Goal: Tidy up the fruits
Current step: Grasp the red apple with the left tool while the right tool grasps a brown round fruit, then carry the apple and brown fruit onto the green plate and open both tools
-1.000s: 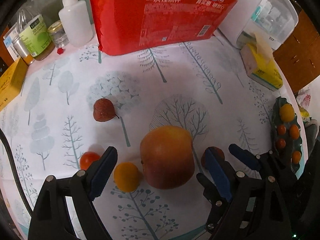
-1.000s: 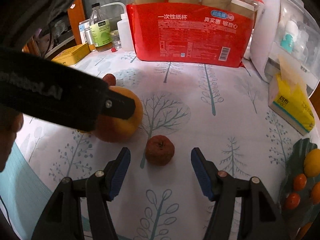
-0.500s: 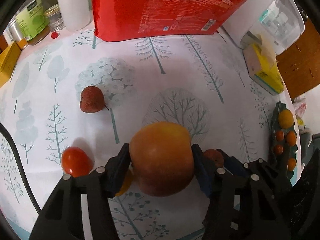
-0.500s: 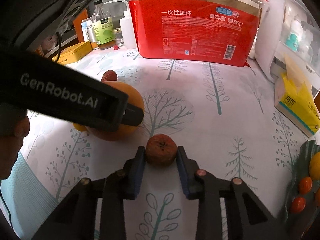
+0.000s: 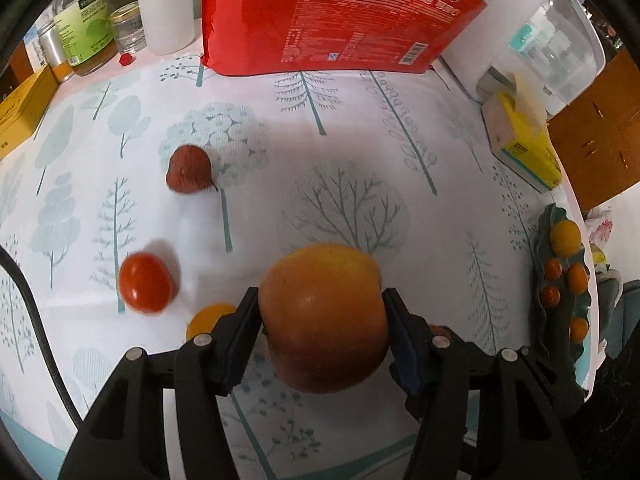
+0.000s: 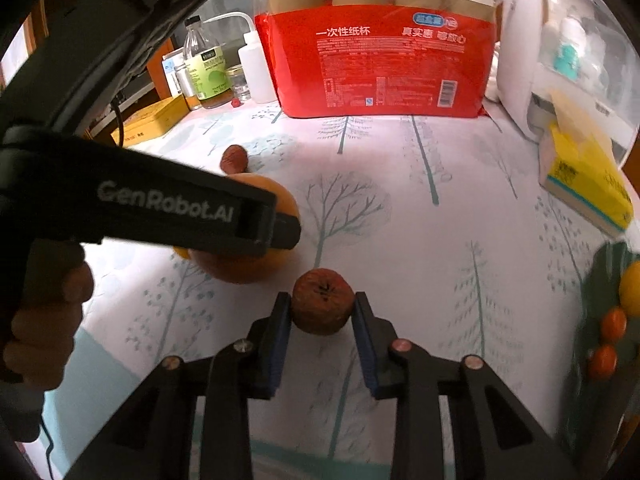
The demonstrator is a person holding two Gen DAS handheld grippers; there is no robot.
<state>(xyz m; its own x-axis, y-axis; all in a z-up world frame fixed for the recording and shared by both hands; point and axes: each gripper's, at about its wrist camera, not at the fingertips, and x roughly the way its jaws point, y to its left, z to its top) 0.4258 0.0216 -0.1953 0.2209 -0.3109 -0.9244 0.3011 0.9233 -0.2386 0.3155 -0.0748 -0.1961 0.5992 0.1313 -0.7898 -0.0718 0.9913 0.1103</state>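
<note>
The left gripper [image 5: 324,320] is clamped on the big orange-yellow apple [image 5: 325,316], the largest fruit, which looks lifted a little off the tabletop [image 5: 360,152]; its smooth round skin bulges past the pads, so a quick swing toward the dark green dish [image 5: 548,240] at the right edge could let it roll out. The right gripper [image 6: 322,312] is closed around a small brown wrinkled fruit [image 6: 322,307] low over the tabletop, and squeezing harder might crush it. With both so near, the grippers could knock together, or nudge the tomato [image 5: 145,282].

Home table: tree-print tablecloth [image 5: 360,128], groceries
</note>
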